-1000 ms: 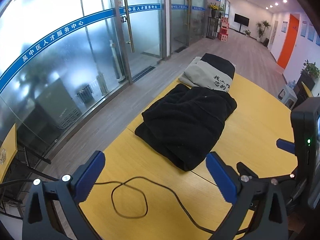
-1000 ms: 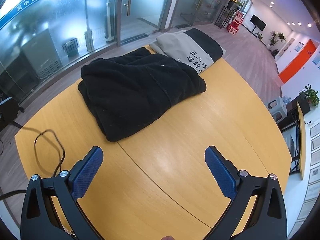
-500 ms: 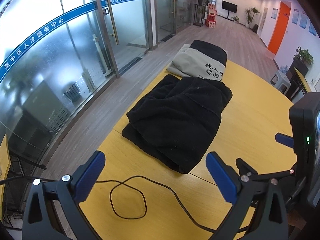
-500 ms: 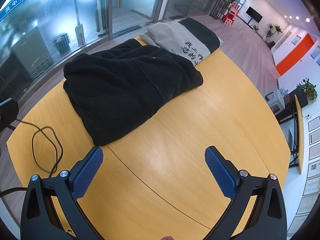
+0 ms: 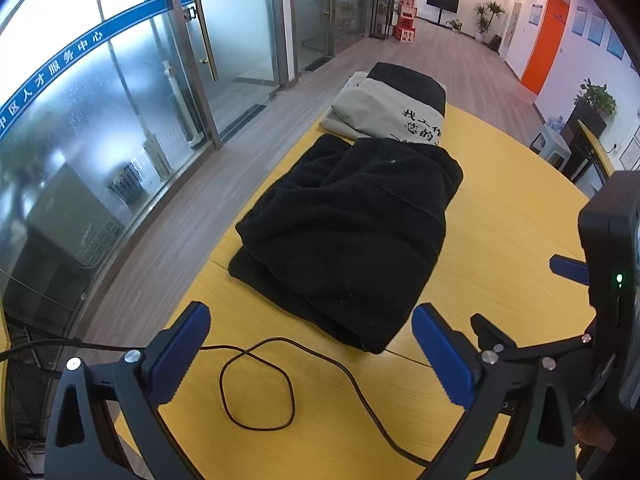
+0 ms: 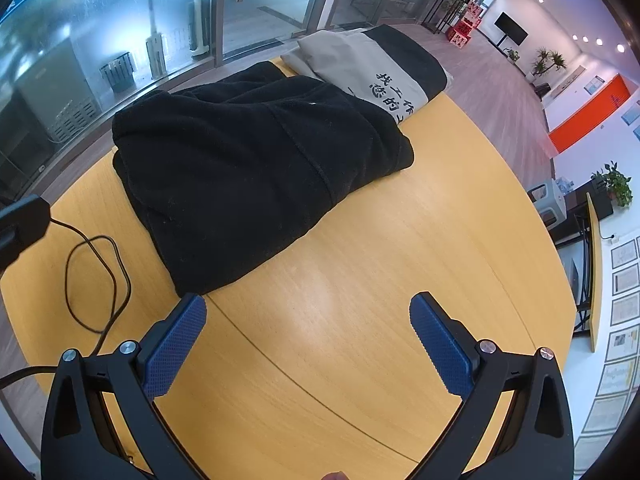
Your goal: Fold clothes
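Observation:
A folded black fleece garment [image 5: 352, 232] lies on the yellow table [image 5: 512, 216]; it also shows in the right wrist view [image 6: 248, 168]. Behind it lies a folded grey and black garment with black characters [image 5: 388, 104], also in the right wrist view [image 6: 372, 64]. My left gripper [image 5: 310, 350] is open and empty, just short of the black garment's near edge. My right gripper [image 6: 308, 332] is open and empty above bare table [image 6: 400, 260], to the right of the black garment's near corner.
A black cable [image 5: 256, 388] loops on the table near the left gripper, also in the right wrist view [image 6: 96, 276]. The right gripper's body [image 5: 612, 280] stands at the right. Glass walls [image 5: 120, 100] and floor lie beyond the left table edge.
Both grippers have come closer to the black garment, which sits larger in both views. Both stay open. The clothes have not moved.

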{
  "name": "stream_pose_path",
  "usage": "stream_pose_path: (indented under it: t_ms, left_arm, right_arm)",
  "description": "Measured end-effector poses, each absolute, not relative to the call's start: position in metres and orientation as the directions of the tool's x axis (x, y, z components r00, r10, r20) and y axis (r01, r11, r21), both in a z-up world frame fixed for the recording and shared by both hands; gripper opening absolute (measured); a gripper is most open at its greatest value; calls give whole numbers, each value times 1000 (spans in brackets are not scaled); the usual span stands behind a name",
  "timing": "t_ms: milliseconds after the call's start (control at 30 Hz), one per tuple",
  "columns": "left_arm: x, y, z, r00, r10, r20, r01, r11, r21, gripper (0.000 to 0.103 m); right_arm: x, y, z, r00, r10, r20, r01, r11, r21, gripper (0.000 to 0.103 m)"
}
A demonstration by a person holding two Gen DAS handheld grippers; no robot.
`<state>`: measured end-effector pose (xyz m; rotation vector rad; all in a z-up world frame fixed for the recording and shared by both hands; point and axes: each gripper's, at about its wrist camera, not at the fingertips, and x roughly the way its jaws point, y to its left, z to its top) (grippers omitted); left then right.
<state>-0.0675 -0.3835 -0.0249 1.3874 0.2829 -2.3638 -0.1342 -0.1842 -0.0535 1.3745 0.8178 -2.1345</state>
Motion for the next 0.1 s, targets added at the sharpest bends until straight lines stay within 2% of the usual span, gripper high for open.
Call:
stream_pose_path:
  t_ms: [100]
  left_arm:
    - [-71,-385,-25,-434,-239,-869,426,-904,36,103]
  right_arm:
    - [-137,-187,-55,-390,-65,-919,662,-713,-230,102]
